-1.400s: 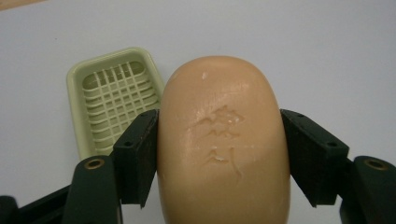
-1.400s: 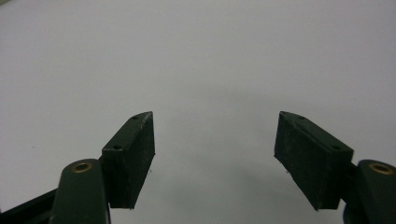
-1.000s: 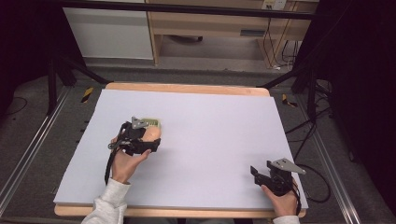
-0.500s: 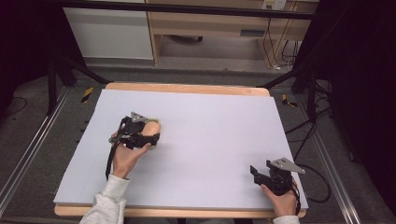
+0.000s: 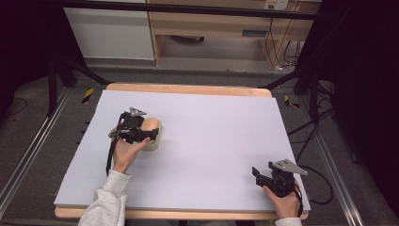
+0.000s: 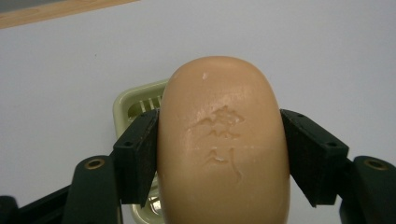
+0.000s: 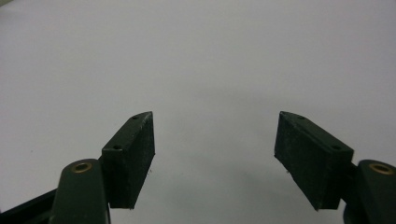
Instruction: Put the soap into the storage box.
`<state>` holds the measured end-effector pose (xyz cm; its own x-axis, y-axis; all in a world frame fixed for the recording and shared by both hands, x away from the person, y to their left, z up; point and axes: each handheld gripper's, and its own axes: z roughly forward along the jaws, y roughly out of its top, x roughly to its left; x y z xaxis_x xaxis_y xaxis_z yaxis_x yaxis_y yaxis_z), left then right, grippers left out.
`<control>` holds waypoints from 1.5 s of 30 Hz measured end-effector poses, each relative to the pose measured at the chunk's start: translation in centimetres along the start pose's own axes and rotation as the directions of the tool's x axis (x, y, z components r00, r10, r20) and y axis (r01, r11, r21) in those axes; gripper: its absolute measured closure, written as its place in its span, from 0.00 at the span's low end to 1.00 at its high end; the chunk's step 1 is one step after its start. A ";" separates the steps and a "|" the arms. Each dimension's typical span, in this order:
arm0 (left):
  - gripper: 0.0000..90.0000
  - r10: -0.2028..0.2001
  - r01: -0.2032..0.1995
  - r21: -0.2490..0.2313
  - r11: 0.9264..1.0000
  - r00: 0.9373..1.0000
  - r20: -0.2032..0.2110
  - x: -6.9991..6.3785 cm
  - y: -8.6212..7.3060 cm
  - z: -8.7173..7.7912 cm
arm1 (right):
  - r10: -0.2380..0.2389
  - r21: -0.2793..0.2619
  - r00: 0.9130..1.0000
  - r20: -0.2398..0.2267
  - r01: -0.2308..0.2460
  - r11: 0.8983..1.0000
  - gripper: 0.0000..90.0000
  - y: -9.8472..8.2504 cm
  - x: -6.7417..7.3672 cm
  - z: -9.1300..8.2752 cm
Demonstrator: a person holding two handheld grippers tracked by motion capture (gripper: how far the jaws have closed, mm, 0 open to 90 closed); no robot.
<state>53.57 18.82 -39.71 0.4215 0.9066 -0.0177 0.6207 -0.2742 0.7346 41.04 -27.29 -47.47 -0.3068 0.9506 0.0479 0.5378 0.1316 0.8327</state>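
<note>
I am holding a tan bar of soap (image 6: 223,140) clamped between the jaws of my left claw (image 5: 136,133), just above a pale green soap dish (image 6: 135,100) on the left of the white table (image 5: 211,141). My right claw (image 7: 223,158) is resting near the table's right front corner, jaws apart, gripping nothing. The soap looks slick; squeezing too lightly could be letting it slide out and miss the dish.
</note>
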 end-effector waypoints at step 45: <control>0.35 -0.019 0.022 0.076 0.997 0.999 -0.049 2.1 -1.0 4.7 | -0.009 0.007 1.000 -0.007 0.009 1.000 0.32 0.0 0.0 0.2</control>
<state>56.98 19.50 -43.64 0.3769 0.9263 0.0018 0.6786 -0.2774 0.6801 41.22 -27.19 -47.62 -0.3168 0.9475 0.0444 0.5406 0.1419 0.8292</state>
